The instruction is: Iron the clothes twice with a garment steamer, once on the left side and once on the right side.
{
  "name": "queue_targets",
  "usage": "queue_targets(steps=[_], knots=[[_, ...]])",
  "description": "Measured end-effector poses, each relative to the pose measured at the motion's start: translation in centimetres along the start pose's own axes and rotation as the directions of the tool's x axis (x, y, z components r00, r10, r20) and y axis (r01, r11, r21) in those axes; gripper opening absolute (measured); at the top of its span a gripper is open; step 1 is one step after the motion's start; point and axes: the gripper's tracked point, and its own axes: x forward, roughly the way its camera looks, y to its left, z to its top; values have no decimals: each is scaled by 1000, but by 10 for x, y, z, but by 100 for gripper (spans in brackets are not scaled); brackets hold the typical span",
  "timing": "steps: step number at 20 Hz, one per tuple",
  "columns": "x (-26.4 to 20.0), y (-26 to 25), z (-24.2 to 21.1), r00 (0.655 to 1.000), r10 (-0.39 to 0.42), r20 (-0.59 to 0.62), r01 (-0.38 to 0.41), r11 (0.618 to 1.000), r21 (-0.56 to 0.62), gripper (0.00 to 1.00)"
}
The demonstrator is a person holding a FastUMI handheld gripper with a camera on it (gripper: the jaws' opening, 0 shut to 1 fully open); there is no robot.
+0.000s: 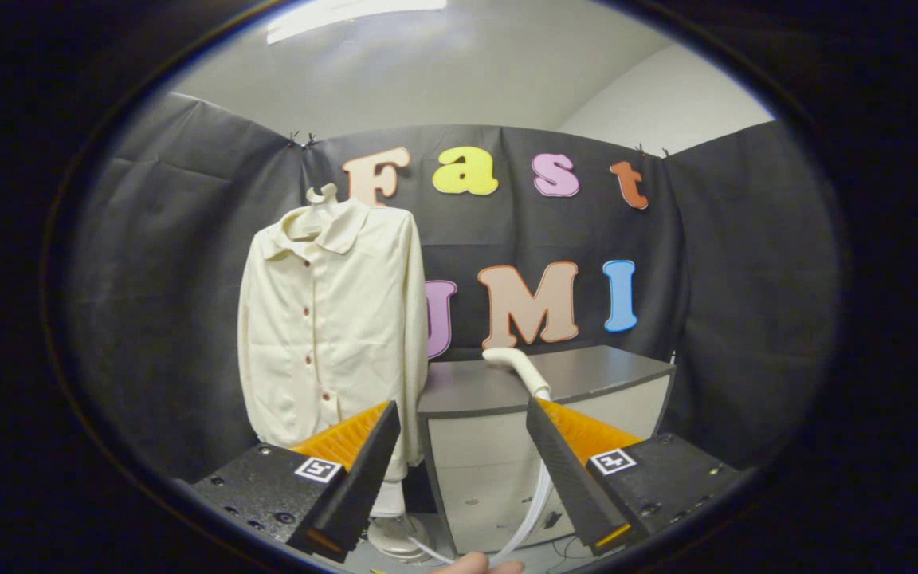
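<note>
- The gripper (463, 414) stands open, its two fingers spread wide apart with nothing between them.
- The cabinet (507, 446), a pale unit with a dark grey top, stands just ahead of the fingers and serves as the landmark.
- The garment steamer (516, 368) rests on the cabinet's top near its front edge; its white head curves up and points toward the shirt's side, and its long axis runs from that head down toward the right finger.
- A white hose (535, 510) trails from the steamer down the cabinet's front.
- The shirt (331, 335), cream with small dark buttons, hangs upright just to the left of the cabinet, its front facing the gripper and its long axis vertical.
- A fingertip (475, 564) shows below the cabinet, between the gripper's fingers.
</note>
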Motion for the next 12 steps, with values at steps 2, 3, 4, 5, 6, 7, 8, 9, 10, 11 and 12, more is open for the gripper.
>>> queue_targets(steps=[2, 3, 4, 5, 6, 7, 8, 9, 10, 11, 12], knots=[[38, -12, -5, 1000, -10, -23, 9, 1000, -17, 98], [56, -16, -7, 999, -6, -36, 5, 1000, -15, 98], [74, -19, -8, 999, -2, -47, 1, 1000, -15, 98], [93, -25, -9, 998, -3, -57, 1, 1000, -20, 98], [111, -31, -12, 997, -8, -73, 6, 1000, -22, 98], [129, -39, -17, 995, -18, -95, 16, 1000, -26, 97], [146, -45, -22, 992, -29, -120, 25, 999, -33, 97], [164, -51, -30, 988, -36, -150, 30, 999, -42, 97], [180, -58, -37, 982, -48, -182, 40, 998, -49, 97], [196, -63, -46, 974, -47, -224, 35, 998, -56, 98], [211, -68, -51, 966, -53, -252, 39, 997, -60, 98]])
